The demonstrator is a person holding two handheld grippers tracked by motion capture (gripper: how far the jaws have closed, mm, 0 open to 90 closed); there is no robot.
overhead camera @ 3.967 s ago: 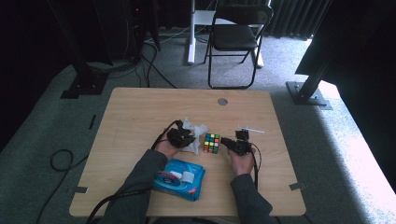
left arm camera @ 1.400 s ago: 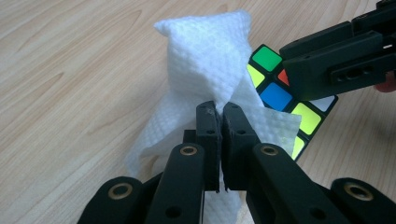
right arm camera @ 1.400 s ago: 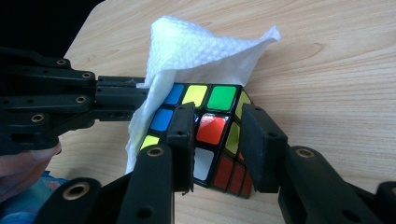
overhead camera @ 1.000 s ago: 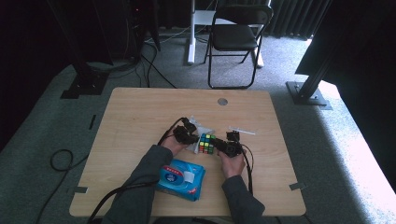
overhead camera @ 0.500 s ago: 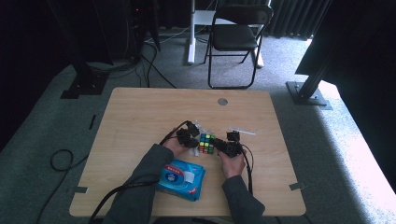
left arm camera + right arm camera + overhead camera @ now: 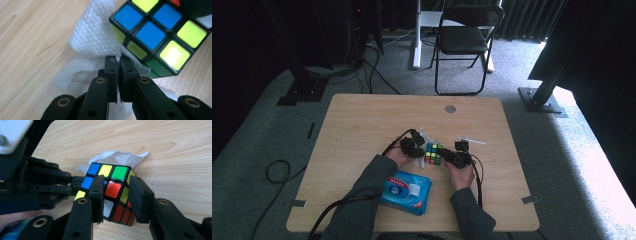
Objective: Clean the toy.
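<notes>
Sitting near the middle of the pale wooden table, a Rubik's cube is serving as the landmark: glossy square stickers in blue, yellow, green, red and white set in a black plastic frame, 3 to a row. Pressing against its left side, the left gripper is pinching a white embossed wipe, its 2 black jaws clenched together on the dimpled, crumpled sheet, whose folds are spreading under and behind the cube. In the left gripper view the jaw tips are meeting right at the cube's lower corner. Closing in from the cube's right, the right gripper is straddling one corner of it, a flat matte jaw lying along each of 2 adjoining faces; whether the pads are actually gripping, I cannot tell. Lying toward the person from the cube, under the left forearm, a soft blue wet-wipe packet with a white flap is resting on the table.
</notes>
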